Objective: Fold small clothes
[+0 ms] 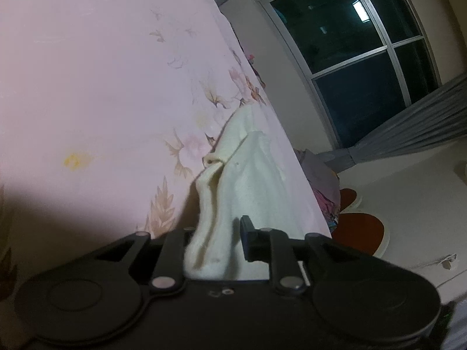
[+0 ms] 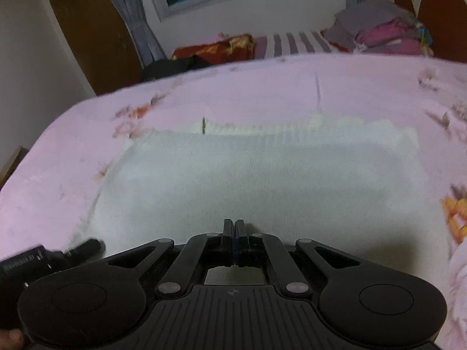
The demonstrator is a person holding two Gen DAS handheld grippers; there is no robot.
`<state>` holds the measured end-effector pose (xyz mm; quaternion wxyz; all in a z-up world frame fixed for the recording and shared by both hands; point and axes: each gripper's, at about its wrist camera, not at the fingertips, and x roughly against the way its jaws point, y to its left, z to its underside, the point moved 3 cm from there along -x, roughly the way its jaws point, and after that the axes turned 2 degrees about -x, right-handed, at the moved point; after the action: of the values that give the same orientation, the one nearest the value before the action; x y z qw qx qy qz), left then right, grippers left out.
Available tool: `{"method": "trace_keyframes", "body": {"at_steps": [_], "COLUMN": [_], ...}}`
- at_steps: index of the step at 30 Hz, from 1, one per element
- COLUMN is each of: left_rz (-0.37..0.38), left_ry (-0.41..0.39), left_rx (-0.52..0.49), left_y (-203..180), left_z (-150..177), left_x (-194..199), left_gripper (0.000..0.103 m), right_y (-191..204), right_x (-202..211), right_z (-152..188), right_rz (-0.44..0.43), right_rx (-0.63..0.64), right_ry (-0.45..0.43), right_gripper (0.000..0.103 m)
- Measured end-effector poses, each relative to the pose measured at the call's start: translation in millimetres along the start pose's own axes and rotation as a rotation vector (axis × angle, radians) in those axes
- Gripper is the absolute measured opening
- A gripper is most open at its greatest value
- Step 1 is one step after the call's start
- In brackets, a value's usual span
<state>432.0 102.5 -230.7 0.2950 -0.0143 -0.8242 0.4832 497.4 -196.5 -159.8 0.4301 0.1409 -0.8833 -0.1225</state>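
Note:
A cream-white small garment [image 1: 248,169] lies rumpled on the pink floral bedsheet [image 1: 102,87]. One bunched end of it rises into my left gripper [image 1: 219,229], which is shut on it. The cloth hides the left finger, and the right finger [image 1: 247,234] presses against the fold. In the right wrist view the same white garment [image 2: 248,175] spreads flat and wide over the sheet [image 2: 262,87]. My right gripper [image 2: 235,227] is shut just above its near edge, fingers pressed together. I cannot tell whether any fabric is pinched between them.
A blurred black device [image 2: 52,255] pokes in at the lower left of the right wrist view. A pile of clothes [image 2: 379,29] and a red patterned bundle [image 2: 216,46] sit beyond the far edge of the bed. A dark window [image 1: 350,58] and a grey curtain [image 1: 408,134] are behind it.

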Motion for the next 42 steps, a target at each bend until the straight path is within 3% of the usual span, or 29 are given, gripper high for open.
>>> {"method": "trace_keyframes", "body": {"at_steps": [5,6,8,11,15,21,25,27,29,30,31,32,33,34,35,36,38,42], "left_rz": [-0.005,-0.008,-0.025,-0.020,0.007,0.037,0.052,0.017,-0.038,-0.077,-0.101,-0.083,-0.036,0.015,0.039,0.046,0.041,-0.056], "left_ry": [-0.005,-0.004,-0.006,-0.019,0.000,0.070,0.162,0.234,0.313,0.357,0.389,0.407,0.411,0.410,0.399,0.376,0.317,0.214], "left_rx": [0.000,-0.004,-0.047,-0.182,-0.350,-0.552,-0.672,-0.737,-0.795,-0.818,-0.832,-0.832,-0.818,-0.805,-0.801,-0.797,-0.777,-0.750], "left_y": [2,0,-9,-47,-102,-177,-215,-225,-227,-225,-225,-224,-228,-232,-235,-236,-233,-213], "left_z": [-6,-7,-9,-7,9,63,115,142,170,183,194,199,201,200,197,190,168,115], "left_x": [1,1,4,16,22,3,-21,-39,-63,-73,-80,-78,-73,-65,-58,-49,-35,-32], "left_gripper": [0.014,0.009,0.007,0.007,0.007,0.007,0.007,0.007,0.018,0.035,0.043,0.043,0.047,0.058,0.065,0.074,0.072,0.049], "right_y": [-14,-16,-20,-30,-62,-142,-190,-210,-229,-236,-241,-246,-251,-255,-259,-261,-259,-232], "right_x": [-6,-6,-6,-1,31,83,114,127,137,141,144,148,152,156,159,163,164,149], "right_z": [10,11,10,5,-6,-10,-10,-8,-6,-5,-4,-3,-1,0,0,0,-4,-9], "right_rz": [-0.036,-0.045,-0.067,-0.117,-0.152,-0.150,-0.135,-0.124,-0.136,-0.141,-0.137,-0.120,-0.108,-0.102,-0.095,-0.094,-0.160,-0.270], "right_rx": [-0.067,-0.069,-0.081,-0.110,-0.194,-0.315,-0.372,-0.388,-0.413,-0.422,-0.420,-0.416,-0.416,-0.418,-0.418,-0.415,-0.407,-0.370], "right_ry": [-0.015,-0.015,-0.011,0.009,-0.063,-0.148,-0.190,-0.203,-0.192,-0.188,-0.182,-0.179,-0.181,-0.186,-0.196,-0.221,-0.226,-0.186], "right_gripper": [0.000,0.000,0.000,0.000,0.000,0.000,0.000,0.000,0.000,0.000,0.000,0.000,0.003,0.030,0.066,0.068,0.067,0.060]}}
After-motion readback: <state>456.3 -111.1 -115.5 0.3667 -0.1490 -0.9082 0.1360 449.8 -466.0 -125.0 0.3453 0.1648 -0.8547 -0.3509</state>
